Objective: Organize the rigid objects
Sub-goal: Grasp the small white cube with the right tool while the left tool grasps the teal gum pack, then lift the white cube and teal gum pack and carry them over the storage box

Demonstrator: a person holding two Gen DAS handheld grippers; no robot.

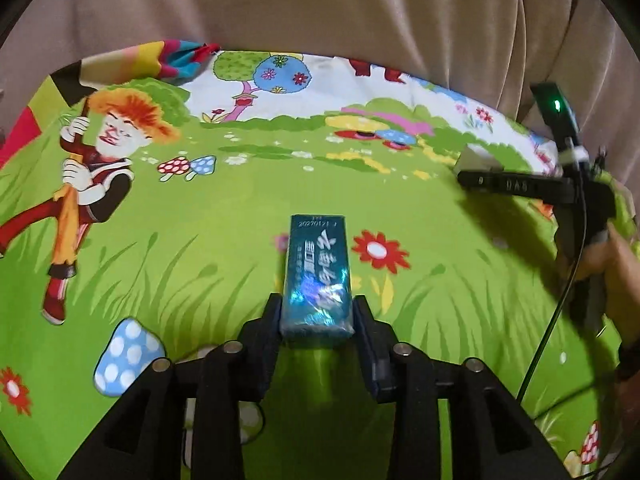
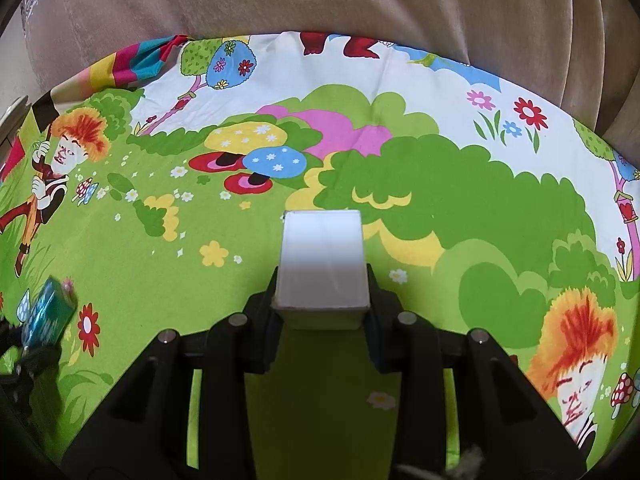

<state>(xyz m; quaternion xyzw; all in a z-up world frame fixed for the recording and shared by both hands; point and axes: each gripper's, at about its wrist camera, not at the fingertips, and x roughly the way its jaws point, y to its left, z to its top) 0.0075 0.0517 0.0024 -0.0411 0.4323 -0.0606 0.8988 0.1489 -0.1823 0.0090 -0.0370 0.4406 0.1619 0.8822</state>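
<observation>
My left gripper (image 1: 316, 308) is shut on a shiny teal box (image 1: 316, 272) with white print, held lengthwise above the cartoon-print cloth (image 1: 200, 220). My right gripper (image 2: 322, 284) is shut on a plain white box (image 2: 323, 260), also held above the cloth (image 2: 440, 200). In the left wrist view the right gripper (image 1: 520, 188) shows at the far right with the white box (image 1: 478, 158) in it. In the right wrist view the teal box (image 2: 48, 312) shows at the far left, in the left gripper.
The green cartoon cloth covers the whole surface. A beige curtain (image 1: 340, 8) hangs behind its far edge. A person's hand (image 1: 612, 264) and a black cable (image 1: 556, 320) are at the right of the left wrist view.
</observation>
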